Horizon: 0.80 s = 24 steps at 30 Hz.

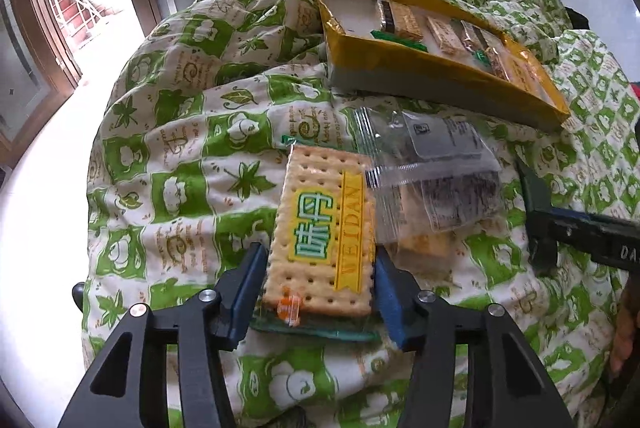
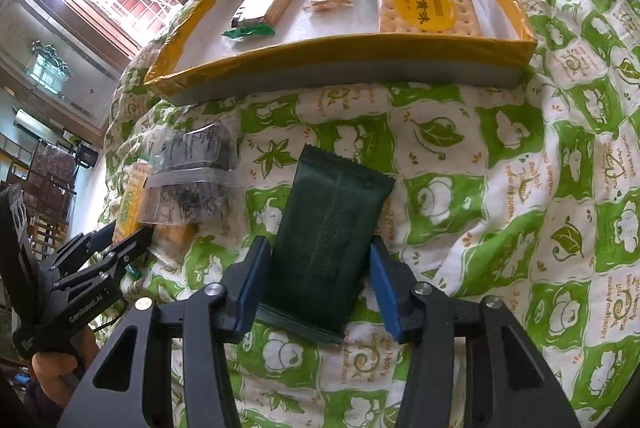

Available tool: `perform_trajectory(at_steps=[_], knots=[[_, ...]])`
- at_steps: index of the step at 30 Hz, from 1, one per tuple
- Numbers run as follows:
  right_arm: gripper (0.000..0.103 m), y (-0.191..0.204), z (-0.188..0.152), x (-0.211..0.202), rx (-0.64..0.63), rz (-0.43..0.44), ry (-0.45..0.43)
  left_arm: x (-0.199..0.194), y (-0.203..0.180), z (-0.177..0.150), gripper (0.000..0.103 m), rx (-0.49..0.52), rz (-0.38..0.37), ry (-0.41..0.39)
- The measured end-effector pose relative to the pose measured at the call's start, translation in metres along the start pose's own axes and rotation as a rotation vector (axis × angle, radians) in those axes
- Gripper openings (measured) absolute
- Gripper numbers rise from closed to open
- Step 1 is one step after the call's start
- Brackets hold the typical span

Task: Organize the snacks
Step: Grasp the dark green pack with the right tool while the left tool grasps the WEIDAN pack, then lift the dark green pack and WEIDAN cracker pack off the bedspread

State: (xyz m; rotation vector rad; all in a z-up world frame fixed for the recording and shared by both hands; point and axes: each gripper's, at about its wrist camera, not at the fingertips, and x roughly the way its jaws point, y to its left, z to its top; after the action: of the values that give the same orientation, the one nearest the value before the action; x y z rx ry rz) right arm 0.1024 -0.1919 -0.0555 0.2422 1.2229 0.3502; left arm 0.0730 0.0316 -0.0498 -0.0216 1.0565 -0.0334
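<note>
The left hand-held gripper [image 1: 320, 288] clamps the cracker packet [image 1: 324, 228] and the right hand-held gripper [image 2: 316, 284] clamps the dark green snack packet [image 2: 328, 228]. Both packets' long axes point ahead at the yellow-rimmed box [image 2: 320, 62], which lies nearer the right one.

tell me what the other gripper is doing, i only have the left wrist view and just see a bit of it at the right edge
Observer: The right gripper has its fingers on either side of a dark green snack packet lying on the quilt.
Operator: is it clamped on it
Observer: Cannot tell; the blue pads sit very close to the packet's edges, but contact is unclear.
Operator: what's in the tray, i see it at a slant
Observer: The yellow tray holds three packets, the biggest a cracker pack with a round yellow label at its right end.
Operator: any room left in it
Observer: Yes, the tray's left end shows bare white floor.
</note>
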Motion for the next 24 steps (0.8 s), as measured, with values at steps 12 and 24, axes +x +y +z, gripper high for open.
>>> perform_trajectory(at_steps=[12,24], knots=[[0.048,0.006,0.001,0.004,-0.036,-0.026,-0.008,0.004,-0.002,0.003,0.052,-0.012,0.008,-0.03],[0.048,0.009,-0.001,-0.018,-0.048,0.013,-0.065,-0.028,0.001,-0.019,0.05,-0.07,-0.032,-0.076]])
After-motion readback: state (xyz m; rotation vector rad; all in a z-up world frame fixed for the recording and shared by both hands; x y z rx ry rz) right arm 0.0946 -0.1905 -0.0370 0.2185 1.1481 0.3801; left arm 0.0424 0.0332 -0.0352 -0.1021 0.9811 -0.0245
